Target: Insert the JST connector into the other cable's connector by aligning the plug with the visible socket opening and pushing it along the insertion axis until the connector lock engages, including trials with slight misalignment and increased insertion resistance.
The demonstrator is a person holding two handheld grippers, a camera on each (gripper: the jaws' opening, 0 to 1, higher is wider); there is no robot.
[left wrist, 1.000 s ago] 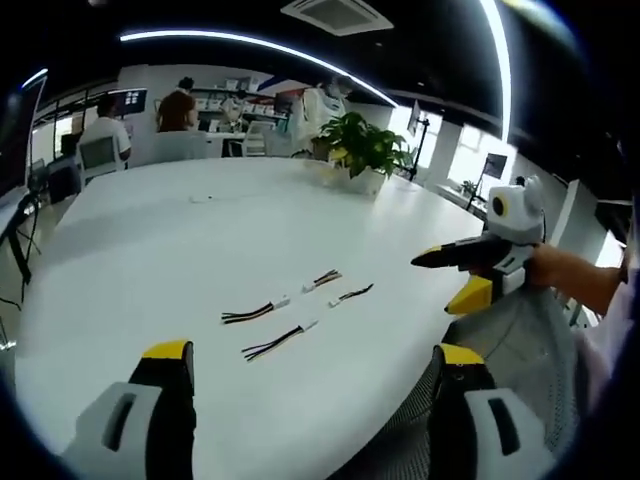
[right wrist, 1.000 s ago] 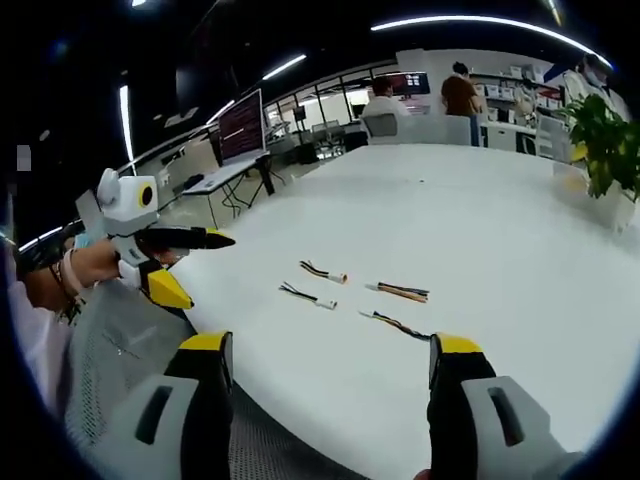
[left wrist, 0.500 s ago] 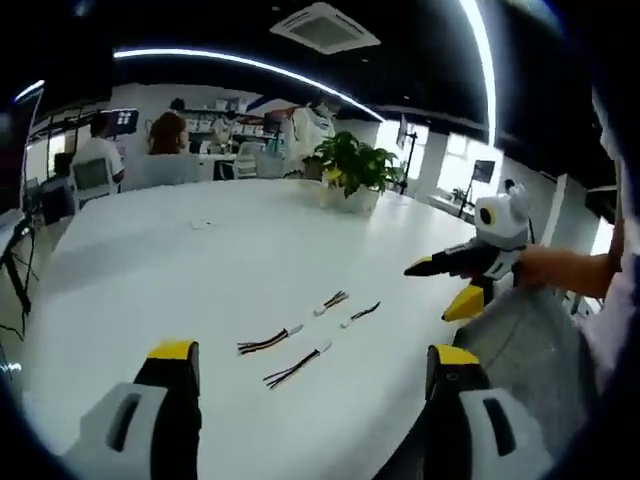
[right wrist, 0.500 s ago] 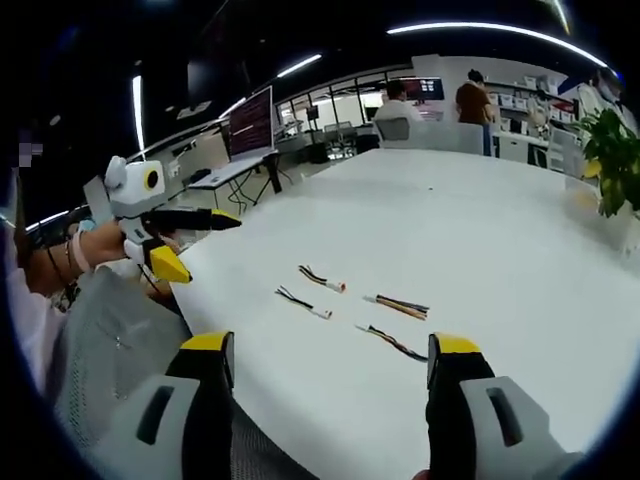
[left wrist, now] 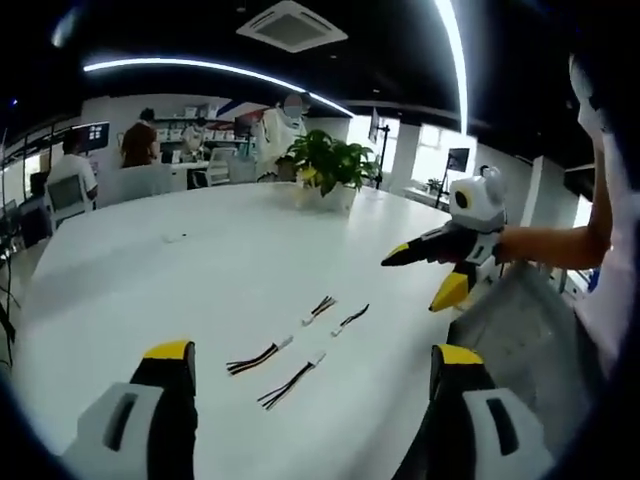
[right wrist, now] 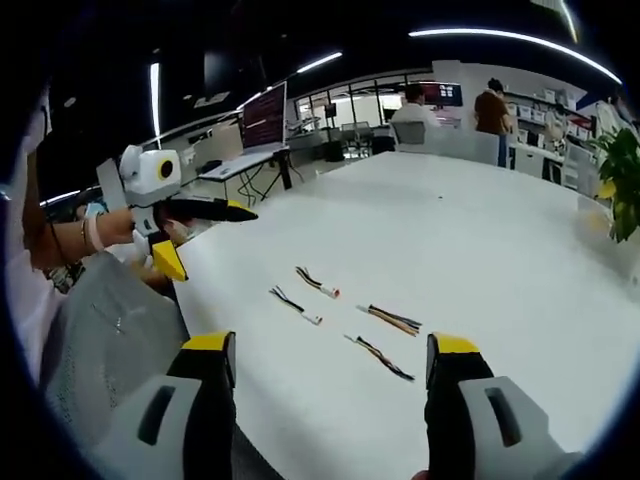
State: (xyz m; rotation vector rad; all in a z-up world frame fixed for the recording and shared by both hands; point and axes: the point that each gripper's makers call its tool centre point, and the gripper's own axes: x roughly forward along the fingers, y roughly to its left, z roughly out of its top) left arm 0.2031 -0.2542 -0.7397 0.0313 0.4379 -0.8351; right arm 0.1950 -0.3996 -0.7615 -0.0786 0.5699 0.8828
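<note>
Left gripper view: left gripper (left wrist: 312, 405) is hanging wide, carrying nothing.
Right gripper (right wrist: 330, 400): likewise spread, unladen.
Cables (left wrist: 300, 345): four lying loose on table (left wrist: 150, 290).
Change: both viewpoints are rising; no plug grasped yet.

I see my left gripper (left wrist: 310, 400) with jaws apart above the white table (left wrist: 180, 270). Four short cables (left wrist: 300, 340) lie ahead. The right gripper (left wrist: 430, 262) hovers alongside.
</note>
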